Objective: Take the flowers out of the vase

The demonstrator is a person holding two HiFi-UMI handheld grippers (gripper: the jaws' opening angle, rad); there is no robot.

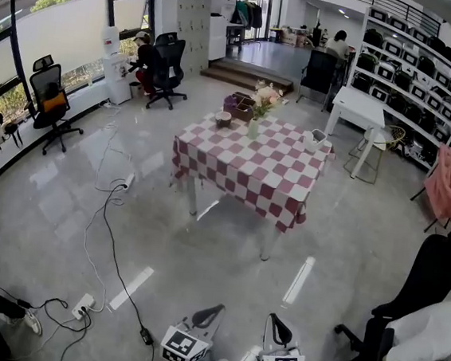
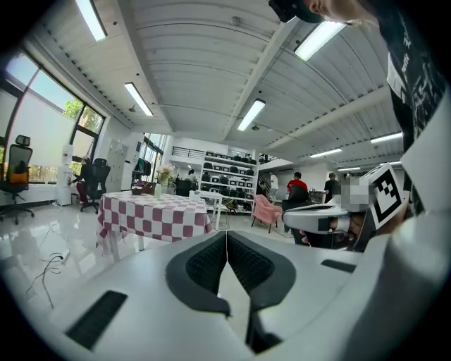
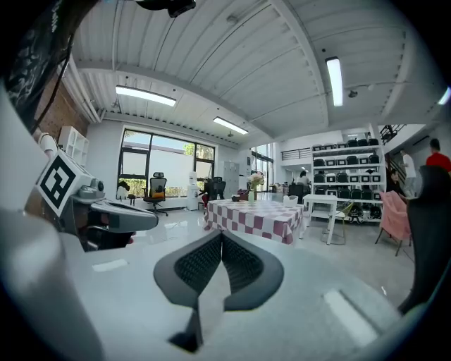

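A bunch of pale pink flowers (image 1: 264, 98) stands in a small light vase (image 1: 253, 127) at the far side of a table with a red-and-white checked cloth (image 1: 248, 167). The table is several steps ahead of me. My left gripper (image 1: 213, 311) and right gripper (image 1: 274, 320) show at the bottom edge of the head view, side by side and far from the table. Both have their jaws together with nothing between them. The table, with the flowers (image 2: 164, 171) on it, appears small in the left gripper view, and the flowers (image 3: 254, 180) show small in the right gripper view.
A dark box (image 1: 239, 105), a small bowl (image 1: 223, 118) and a white container (image 1: 316, 138) also sit on the table. Cables and a power strip (image 1: 83, 306) lie on the floor at the left. Office chairs (image 1: 167, 72), a white desk (image 1: 359, 110), shelving and a seated person (image 1: 428, 337) surround the space.
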